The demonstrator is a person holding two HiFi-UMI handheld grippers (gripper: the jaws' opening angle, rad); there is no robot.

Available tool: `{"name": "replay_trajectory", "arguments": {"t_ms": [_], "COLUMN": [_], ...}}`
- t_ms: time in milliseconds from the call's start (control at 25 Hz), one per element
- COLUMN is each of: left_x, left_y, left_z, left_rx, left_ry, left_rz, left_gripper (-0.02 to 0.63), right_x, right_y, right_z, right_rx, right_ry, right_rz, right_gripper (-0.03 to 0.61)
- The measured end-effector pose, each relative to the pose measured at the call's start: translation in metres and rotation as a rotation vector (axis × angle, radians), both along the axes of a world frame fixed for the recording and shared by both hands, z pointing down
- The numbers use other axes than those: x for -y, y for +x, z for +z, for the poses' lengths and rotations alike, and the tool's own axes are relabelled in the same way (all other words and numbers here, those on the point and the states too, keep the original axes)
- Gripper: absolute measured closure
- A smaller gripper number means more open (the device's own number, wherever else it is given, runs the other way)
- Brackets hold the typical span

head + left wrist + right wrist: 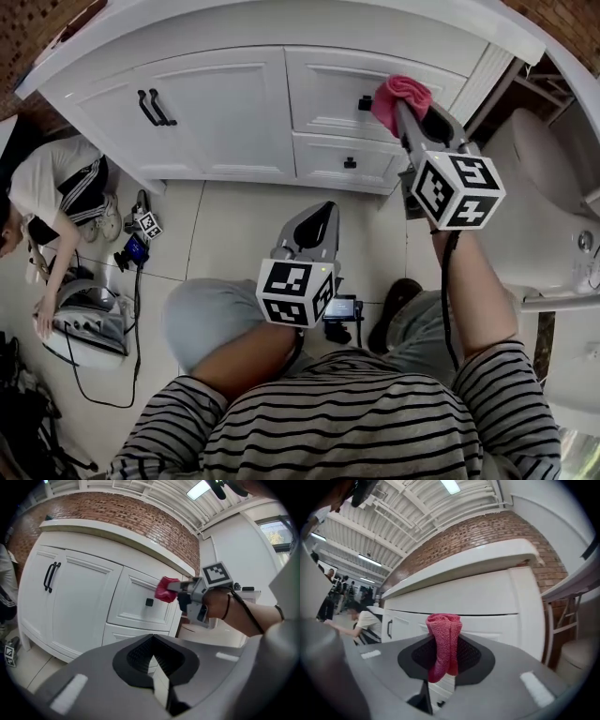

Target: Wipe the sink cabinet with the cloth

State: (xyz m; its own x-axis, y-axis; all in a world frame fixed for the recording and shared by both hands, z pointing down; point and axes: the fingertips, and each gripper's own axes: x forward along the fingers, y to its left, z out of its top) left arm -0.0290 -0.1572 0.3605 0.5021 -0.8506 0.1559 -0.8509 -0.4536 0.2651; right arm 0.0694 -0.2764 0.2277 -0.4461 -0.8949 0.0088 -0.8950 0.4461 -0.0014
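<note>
Right claw (pixel 441 662) pinches the folded pink knitted cloth (pixel 444 637), tuft poking forward. In the head view it sits at one o'clock, just beside the small black knob (pixel 365 103) on the white panelled sink cabinet (pixel 234 103); whether it touches, I can't tell. Left claw (pixel 157 668) is pressed together, empty, low at six o'clock. Looks like the wiping step: next, press and sweep across the drawer front, skirting that knob.

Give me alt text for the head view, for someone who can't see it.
Seen from above, the right gripper holds a pink cloth up to the upper drawer of a white sink cabinet. The left gripper hangs shut and empty above the tiled floor; another person crouches at left.
</note>
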Motion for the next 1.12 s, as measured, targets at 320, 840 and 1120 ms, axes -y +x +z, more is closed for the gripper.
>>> {"name": "replay_trajectory", "arguments": {"t_ms": [320,840,1120], "left_x": [0.004,0.003,0.001], "left_y": [-0.019,-0.004,-0.005], "left_z": [0.001,0.01,0.009], "left_rx": [0.002,0.04,0.03], "left_ry": [0.002,-0.007,-0.015], "left_rz": [-0.054,-0.013,-0.021], "left_gripper": [0.614,0.614,0.614], "right_x": [0.036,0.027,0.027], "right_y": [-0.148,-0.021,0.082], "right_z": [0.042,0.054,0.064], "right_rx": [-0.198,-0.144,-0.1], "right_ry": [-0.023,-0.051,-0.114], "right_rz": [-0.181,-0.016,0.177], "right_gripper": [0.486,0.488,0.486]}}
